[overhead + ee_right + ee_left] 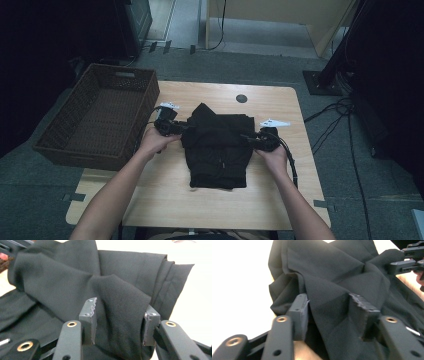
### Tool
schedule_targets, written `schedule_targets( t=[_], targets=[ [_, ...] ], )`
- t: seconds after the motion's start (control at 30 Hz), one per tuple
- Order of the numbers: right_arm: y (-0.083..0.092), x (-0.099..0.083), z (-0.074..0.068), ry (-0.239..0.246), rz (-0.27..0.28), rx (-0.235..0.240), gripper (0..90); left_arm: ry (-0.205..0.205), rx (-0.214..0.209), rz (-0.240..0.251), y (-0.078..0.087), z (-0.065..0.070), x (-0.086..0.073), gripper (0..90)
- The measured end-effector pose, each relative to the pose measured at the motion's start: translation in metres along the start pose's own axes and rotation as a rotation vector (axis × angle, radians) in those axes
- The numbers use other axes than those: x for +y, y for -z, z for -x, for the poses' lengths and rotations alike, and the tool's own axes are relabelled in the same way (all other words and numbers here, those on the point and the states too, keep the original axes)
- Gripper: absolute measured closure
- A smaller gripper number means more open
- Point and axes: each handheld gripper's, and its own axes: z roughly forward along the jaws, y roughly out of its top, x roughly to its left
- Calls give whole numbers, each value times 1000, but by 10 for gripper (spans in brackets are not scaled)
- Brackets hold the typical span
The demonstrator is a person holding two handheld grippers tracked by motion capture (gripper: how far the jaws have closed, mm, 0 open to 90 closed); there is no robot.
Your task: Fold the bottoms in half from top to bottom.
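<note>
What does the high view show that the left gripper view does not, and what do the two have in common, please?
High view alone: the wicker basket hanging over the table's left edge, the round hole in the tabletop, both forearms, and the floor around the wooden table.

Left gripper view alone: the left claw up close, with a fold of cloth lying between its jaws, which stand apart.

Both: the black garment on the table, and the right claw at the garment's far side.

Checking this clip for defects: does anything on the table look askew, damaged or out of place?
Nothing stands out. The black garment lies folded mid-table, a little rumpled where the left gripper and right gripper have cloth between their fingers. The wicker basket overhangs the table's left edge.
</note>
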Motion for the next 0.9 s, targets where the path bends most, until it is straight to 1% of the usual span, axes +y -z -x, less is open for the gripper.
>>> schedule_targets(
  t=[0.03, 0.07, 0.1, 0.13, 0.17, 0.23, 0.27, 0.3, 0.37, 0.43, 0.47, 0.5, 0.53, 0.6, 0.67, 0.73, 0.83, 0.87, 0.9],
  targets=[
    [-1, 1, 1, -8, 3, 1, 584, 5, -15, 0, -2, 0, 0, 679],
    [-2, 1, 1, -18, 3, 11, 661, 9, -36, -10, -2, 0, -1, 770],
    [0, 2, 2, -23, 3, 22, 729, 8, -50, -18, -2, 1, -2, 839],
    [1, 3, 1, -25, 5, 33, 781, -1, -53, -14, 0, 5, -3, 881],
    [5, 3, 0, -24, 3, 44, 796, -15, -58, -4, 4, 9, -5, 892],
    [15, 5, -4, 1, 24, 57, 809, -38, -66, 20, 15, 19, -9, 894],
    [21, 5, -7, 18, 38, 57, 810, -51, -65, 30, 22, 24, -12, 894],
    [27, 5, -9, 30, 52, 58, 812, -58, -74, 49, 29, 29, -15, 894],
    [39, 4, -13, 38, 71, 74, 810, -75, -80, 85, 43, 40, -23, 894],
    [48, 1, -19, 55, 83, 88, 792, -97, -79, 98, 53, 51, -31, 892],
    [48, 1, -19, 55, 83, 88, 792, -97, -79, 98, 53, 51, -31, 890],
    [54, -4, -25, 70, 77, 92, 770, -102, -88, 98, 58, 60, -40, 890],
    [56, -7, -27, 85, 67, 88, 764, -105, -90, 82, 58, 64, -46, 889],
    [60, -15, -30, 108, 42, 76, 750, -124, -90, 48, 55, 73, -58, 881],
    [62, -24, -30, 101, 23, 74, 750, -136, -90, 19, 51, 78, -70, 866],
    [64, -31, -30, 98, -1, 72, 764, -138, -90, -15, 47, 80, -80, 845],
    [67, -40, -28, 89, -18, 57, 784, -148, -80, -26, 47, 81, -90, 818],
    [69, -43, -28, 82, -29, 62, 777, -154, -70, -29, 48, 81, -90, 775],
    [70, -44, -28, 87, -29, 62, 742, -150, -67, -18, 50, 80, -89, 720]
  ],
)
